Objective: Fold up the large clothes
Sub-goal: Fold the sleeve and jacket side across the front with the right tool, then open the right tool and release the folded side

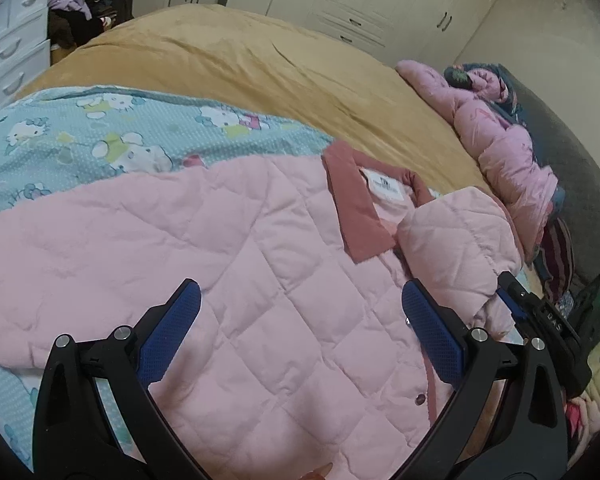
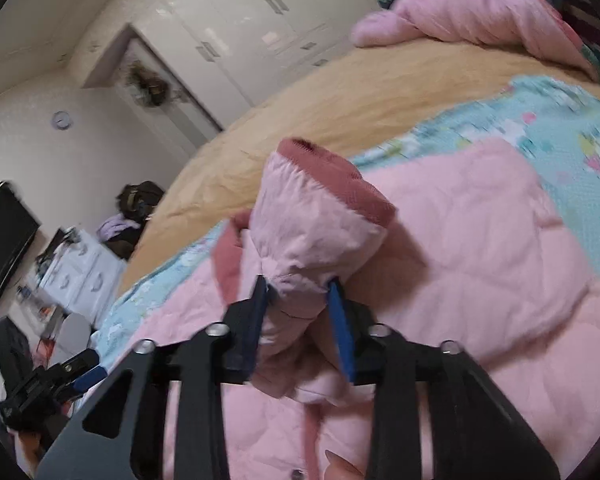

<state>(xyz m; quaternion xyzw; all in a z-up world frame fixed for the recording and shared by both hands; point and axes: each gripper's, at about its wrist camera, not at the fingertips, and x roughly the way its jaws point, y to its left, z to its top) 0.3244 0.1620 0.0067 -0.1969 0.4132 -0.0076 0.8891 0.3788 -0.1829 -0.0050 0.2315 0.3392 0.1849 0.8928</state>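
Item: pink quilted jacket (image 1: 228,264), spread front-up on the blue sheet (image 1: 100,136) at the near edge of the bed (image 1: 236,60), collar (image 1: 352,208) toward the far side. Right gripper (image 2: 300,300): jaws nearly closed, pinching the sleeve (image 2: 316,236), cuff standing free above the jacket body. Left gripper (image 1: 300,308): jaws wide apart over the jacket front, holding nothing. Risks, as judged: the pinch sits low on bunched fabric, so the sleeve may slip out or drag the body askew; the idle left gripper leaves the body unpinned. Containers: none seen holding anything.
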